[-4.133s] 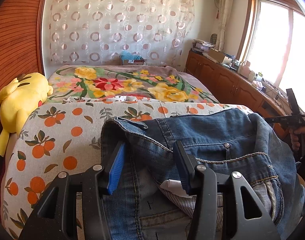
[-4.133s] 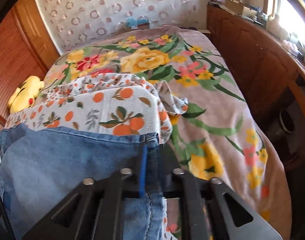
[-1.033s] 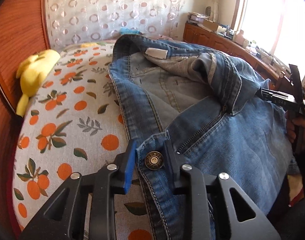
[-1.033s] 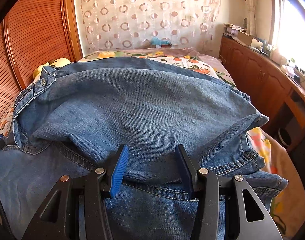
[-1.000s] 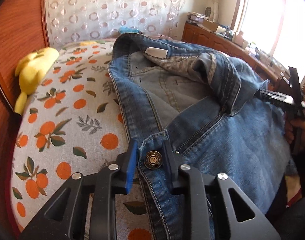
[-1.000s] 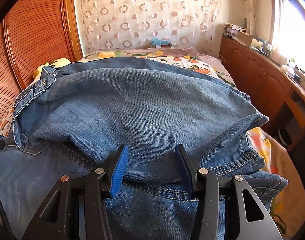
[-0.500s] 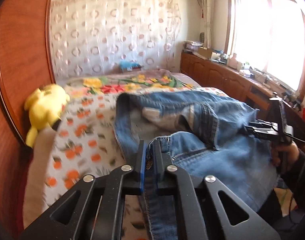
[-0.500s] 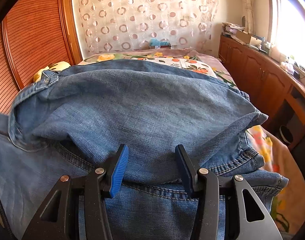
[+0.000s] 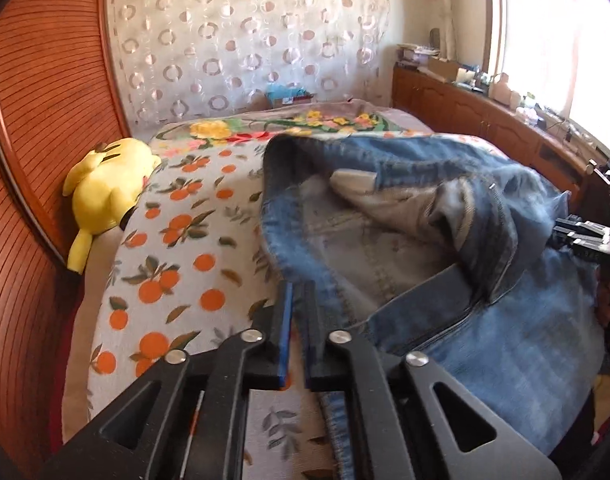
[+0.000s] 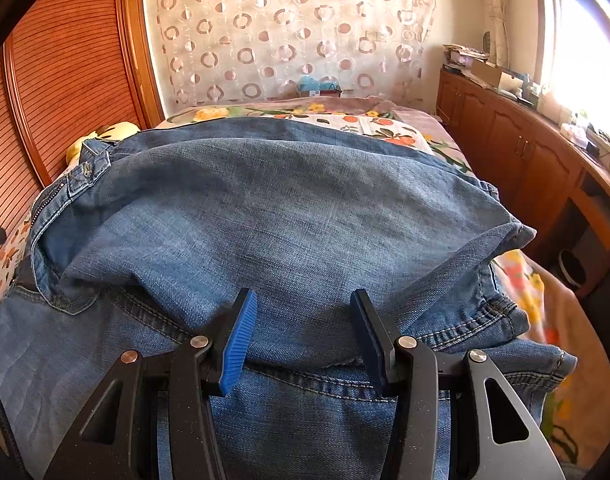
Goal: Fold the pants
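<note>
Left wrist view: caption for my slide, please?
Left tongs shut on the jeans waistband above the orange-print bedspread; yellow plush beside.

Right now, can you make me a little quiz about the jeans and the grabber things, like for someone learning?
1. True or false: the left gripper stands wide open.
2. Which toy lies by the wooden wall? A) a yellow plush toy B) a brown bear C) a red car
3. Fill in: the bedsheet beside the jeans is printed with ____.

Key
1. False: its jaws are nearly together, on the jeans' waistband edge.
2. A.
3. Oranges.
The right gripper is different: open, jaws apart over the denim.
</note>
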Tool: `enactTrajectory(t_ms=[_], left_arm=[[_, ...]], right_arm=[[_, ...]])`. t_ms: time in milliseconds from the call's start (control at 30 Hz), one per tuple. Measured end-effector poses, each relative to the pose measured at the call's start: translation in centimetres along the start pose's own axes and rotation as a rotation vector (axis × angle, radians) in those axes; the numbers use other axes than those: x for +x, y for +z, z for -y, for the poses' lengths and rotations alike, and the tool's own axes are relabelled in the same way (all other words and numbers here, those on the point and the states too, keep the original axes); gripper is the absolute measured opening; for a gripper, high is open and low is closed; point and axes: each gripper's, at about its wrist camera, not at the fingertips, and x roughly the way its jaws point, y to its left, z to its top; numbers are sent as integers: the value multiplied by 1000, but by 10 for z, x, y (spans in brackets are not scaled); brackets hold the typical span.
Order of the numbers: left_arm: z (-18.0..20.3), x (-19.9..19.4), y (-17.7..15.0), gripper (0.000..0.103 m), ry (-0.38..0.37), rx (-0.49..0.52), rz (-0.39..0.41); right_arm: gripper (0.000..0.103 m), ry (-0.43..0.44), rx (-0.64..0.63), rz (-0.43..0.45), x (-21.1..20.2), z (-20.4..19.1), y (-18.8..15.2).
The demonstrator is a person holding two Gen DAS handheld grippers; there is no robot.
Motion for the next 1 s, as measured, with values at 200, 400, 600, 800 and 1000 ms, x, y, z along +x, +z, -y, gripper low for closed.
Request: enactTrajectory(t_ms=[200,400,600,800,1000], left_arm=[[40,1,30,46,-86,61,39],[94,11,65,48,-176,136,62],[147,40,87,48,-220,211,-14],[166,74,78,48,-127,263,-102],[153,61,66,21,-101,245,-54]], right_arm=[[50,0,0,1,0,0,0],[50,0,-1,0,0,0,0],[50,-1,-1,-1,-1,-1,0],[50,1,0,1,-1,1,-1],[50,7,5,5,-2,4,-1]])
